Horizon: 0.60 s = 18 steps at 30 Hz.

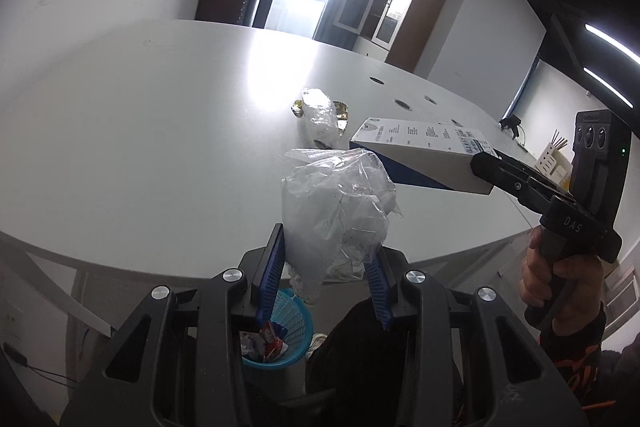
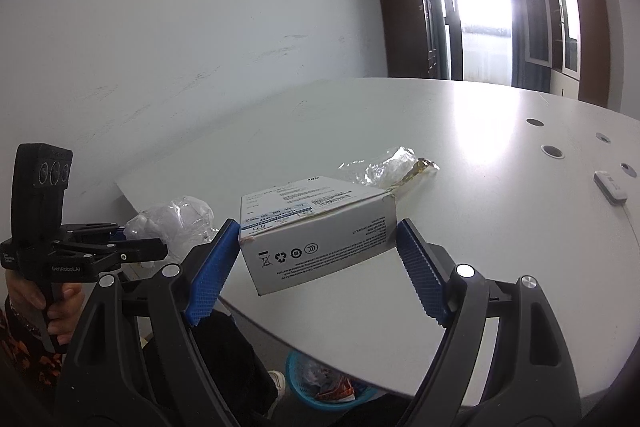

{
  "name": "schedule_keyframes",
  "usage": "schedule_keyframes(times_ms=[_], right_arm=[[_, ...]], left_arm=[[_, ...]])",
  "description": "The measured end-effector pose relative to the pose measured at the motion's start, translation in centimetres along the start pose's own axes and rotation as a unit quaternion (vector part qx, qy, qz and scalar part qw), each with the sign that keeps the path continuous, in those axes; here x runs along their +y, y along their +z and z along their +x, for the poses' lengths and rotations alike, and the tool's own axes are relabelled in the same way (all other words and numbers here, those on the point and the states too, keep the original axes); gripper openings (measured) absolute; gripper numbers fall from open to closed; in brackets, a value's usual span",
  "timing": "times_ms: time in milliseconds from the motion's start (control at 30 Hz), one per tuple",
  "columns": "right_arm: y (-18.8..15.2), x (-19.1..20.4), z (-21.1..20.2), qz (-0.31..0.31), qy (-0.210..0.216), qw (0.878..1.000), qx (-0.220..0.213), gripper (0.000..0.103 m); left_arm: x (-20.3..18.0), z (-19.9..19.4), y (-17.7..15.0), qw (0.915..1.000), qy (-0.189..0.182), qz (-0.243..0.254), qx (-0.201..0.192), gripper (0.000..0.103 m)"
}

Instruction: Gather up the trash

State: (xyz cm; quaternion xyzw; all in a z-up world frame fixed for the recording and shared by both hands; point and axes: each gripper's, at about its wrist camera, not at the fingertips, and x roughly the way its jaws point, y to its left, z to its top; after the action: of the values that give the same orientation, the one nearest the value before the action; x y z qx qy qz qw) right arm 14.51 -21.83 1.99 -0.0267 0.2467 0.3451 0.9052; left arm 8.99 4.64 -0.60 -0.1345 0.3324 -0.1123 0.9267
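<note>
My left gripper [image 1: 326, 247] is shut on a crumpled clear plastic bag [image 1: 336, 199], held above the table's near edge. That bag [image 2: 172, 221] and the left gripper [image 2: 156, 251] also show at the left of the right wrist view. My right gripper [image 2: 318, 247] is shut on a white and blue cardboard box [image 2: 316, 227], lifted off the table; the box [image 1: 420, 151] hangs at the right of the left wrist view. Another clear wrapper with gold foil [image 1: 320, 119] lies on the white table [image 1: 140, 127]. A blue mesh waste basket [image 1: 280, 331] with trash in it stands on the floor below the table edge.
Round cable holes [image 2: 552, 151] and a small white device [image 2: 610, 187] lie on the table's right side. A person's hand [image 1: 560, 279] holds the right gripper's handle. Cabinets and a bright doorway stand beyond the table. The basket [image 2: 320, 383] sits beside a shoe.
</note>
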Motion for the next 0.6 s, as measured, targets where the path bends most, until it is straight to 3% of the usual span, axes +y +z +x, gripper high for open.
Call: schedule_keyframes(times_ms=[600], right_arm=[[-8.4,3.3,-4.9,-0.002,0.008,0.999,0.041,0.075]], left_arm=[[0.9,-2.2,-8.8,0.9989,0.007,0.010,0.045,0.038]])
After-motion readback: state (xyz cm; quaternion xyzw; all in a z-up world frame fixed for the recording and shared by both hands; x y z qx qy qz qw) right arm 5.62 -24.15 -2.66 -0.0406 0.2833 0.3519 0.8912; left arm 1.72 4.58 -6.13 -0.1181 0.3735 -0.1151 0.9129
